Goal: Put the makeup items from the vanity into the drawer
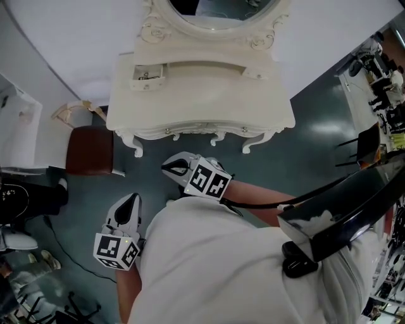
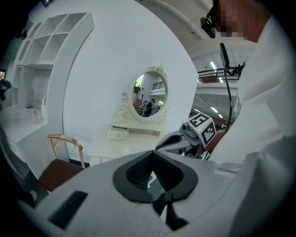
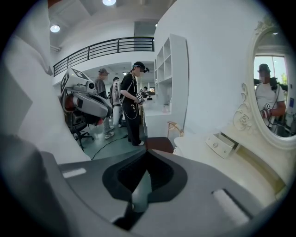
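A white vanity (image 1: 202,95) with an oval mirror (image 1: 215,9) stands ahead of me. Its top looks bare. A small drawer (image 1: 149,76) on its left side is pulled open with a few small dark items inside; this drawer (image 2: 119,134) also shows in the left gripper view and again (image 3: 221,144) in the right gripper view. My left gripper (image 1: 133,199) hangs low over the floor, short of the vanity, shut on nothing. My right gripper (image 1: 168,167) is near the vanity's front legs, pointing left, jaws together and empty. The right gripper (image 2: 194,134) also shows in the left gripper view.
A chair with a brown seat (image 1: 90,149) stands left of the vanity. Black equipment (image 1: 354,202) juts in at my right. Several people (image 3: 134,102) stand in the room behind. A cable (image 1: 63,243) lies on the green floor. White shelving (image 3: 171,69) lines the wall.
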### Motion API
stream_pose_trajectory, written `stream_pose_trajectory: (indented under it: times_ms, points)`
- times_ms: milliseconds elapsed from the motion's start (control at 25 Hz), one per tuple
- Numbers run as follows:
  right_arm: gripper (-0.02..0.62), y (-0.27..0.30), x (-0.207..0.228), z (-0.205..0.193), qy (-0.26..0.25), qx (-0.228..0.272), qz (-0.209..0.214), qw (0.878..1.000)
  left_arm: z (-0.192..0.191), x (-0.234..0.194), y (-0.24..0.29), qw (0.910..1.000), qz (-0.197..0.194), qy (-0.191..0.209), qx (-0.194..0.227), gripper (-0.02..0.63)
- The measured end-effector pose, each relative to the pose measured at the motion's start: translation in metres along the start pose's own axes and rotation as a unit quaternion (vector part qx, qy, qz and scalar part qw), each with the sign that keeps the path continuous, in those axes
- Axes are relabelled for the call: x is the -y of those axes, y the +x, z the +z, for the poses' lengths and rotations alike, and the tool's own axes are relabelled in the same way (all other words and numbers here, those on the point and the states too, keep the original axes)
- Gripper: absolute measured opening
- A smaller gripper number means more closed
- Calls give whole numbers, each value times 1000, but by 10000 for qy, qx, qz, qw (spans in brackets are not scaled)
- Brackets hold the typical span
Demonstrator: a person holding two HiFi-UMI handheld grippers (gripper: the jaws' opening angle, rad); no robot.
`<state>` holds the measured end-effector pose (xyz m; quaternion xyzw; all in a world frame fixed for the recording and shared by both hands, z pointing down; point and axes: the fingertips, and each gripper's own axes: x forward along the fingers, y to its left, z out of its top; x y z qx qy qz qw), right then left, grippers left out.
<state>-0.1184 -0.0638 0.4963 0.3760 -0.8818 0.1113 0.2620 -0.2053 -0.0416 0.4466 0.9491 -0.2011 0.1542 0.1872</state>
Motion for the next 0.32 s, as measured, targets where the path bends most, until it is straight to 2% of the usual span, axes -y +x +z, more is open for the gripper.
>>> stream_pose_trajectory:
  times_ms: [320]
  points:
    - [0, -2, 19, -3, 25, -27, -15, 10000, 8, -5, 18, 10000, -33, -14, -36, 0]
